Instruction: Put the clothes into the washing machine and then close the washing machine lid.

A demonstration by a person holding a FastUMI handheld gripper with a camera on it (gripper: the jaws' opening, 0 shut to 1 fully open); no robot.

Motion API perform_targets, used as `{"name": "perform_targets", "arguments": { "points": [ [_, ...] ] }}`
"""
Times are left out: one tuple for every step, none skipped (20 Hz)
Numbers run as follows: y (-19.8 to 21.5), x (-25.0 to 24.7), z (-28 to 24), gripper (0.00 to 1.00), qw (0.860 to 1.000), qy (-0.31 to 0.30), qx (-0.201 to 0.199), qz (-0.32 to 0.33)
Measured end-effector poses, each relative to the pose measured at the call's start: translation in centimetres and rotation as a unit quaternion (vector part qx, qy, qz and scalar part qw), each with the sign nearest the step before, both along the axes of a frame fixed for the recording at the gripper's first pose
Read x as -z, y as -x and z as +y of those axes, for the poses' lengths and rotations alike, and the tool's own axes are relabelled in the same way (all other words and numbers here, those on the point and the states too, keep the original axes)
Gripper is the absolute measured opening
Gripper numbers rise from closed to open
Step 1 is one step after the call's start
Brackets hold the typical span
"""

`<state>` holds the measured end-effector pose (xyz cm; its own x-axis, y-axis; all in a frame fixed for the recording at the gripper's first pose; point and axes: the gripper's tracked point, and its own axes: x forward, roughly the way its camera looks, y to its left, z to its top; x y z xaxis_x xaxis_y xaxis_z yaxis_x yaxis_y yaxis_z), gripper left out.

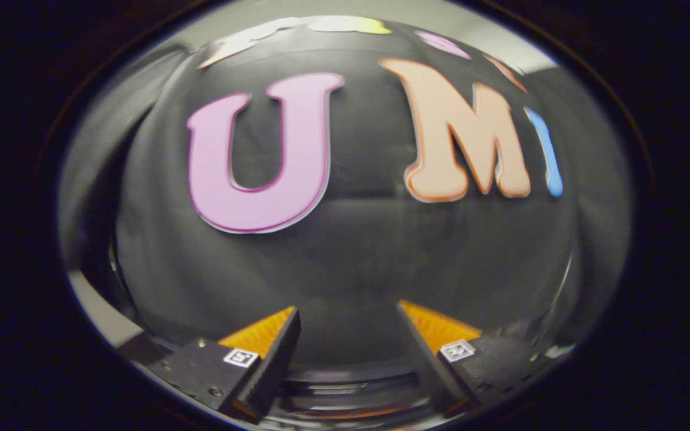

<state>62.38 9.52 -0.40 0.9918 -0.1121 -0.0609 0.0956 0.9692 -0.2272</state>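
Note:
My gripper points at the booth's black cloth wall, its two fingers spread apart with nothing between them. Below the fingers lies a blurred curved rim, shiny and ringed; it may belong to the washing machine, but I cannot tell. No clothes lie between or ahead of the fingers.
The black cloth wall stands close ahead and spans the whole scene beyond the fingers. A pale strip runs low on the left beside the cloth. Grey wall or ceiling shows above the cloth.

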Motion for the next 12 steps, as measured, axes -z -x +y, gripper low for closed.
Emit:
{"name": "perform_targets", "arguments": {
  "points": [
    [0.4,0.7,-0.2,0.98,0.999,-0.033,0.010,0.013],
    [0.2,0.3,0.1,0.98,1.000,-0.020,0.005,0.003],
    [-0.1,0.0,-0.5,0.98,1.000,-0.015,0.006,0.000],
    [0.0,0.4,-0.1,0.98,0.999,-0.029,0.015,0.006],
    [0.0,0.2,-0.3,0.98,1.000,-0.016,0.018,0.003],
    [0.3,0.4,-0.4,0.98,0.999,-0.020,0.024,0.008],
    [0.5,-0.1,-0.1,0.98,1.000,-0.020,0.023,-0.006],
    [0.0,0.2,-0.4,0.98,1.000,-0.019,0.024,-0.008],
    [0.3,0.2,-0.3,0.98,0.999,-0.020,0.025,-0.016],
    [0.1,-0.1,-0.3,0.98,0.999,-0.019,0.023,-0.028],
    [0.2,-0.2,-0.3,0.98,0.999,-0.019,0.022,-0.030],
    [0.4,-0.5,-0.2,0.98,0.999,-0.019,0.021,-0.038]
  ]
}}
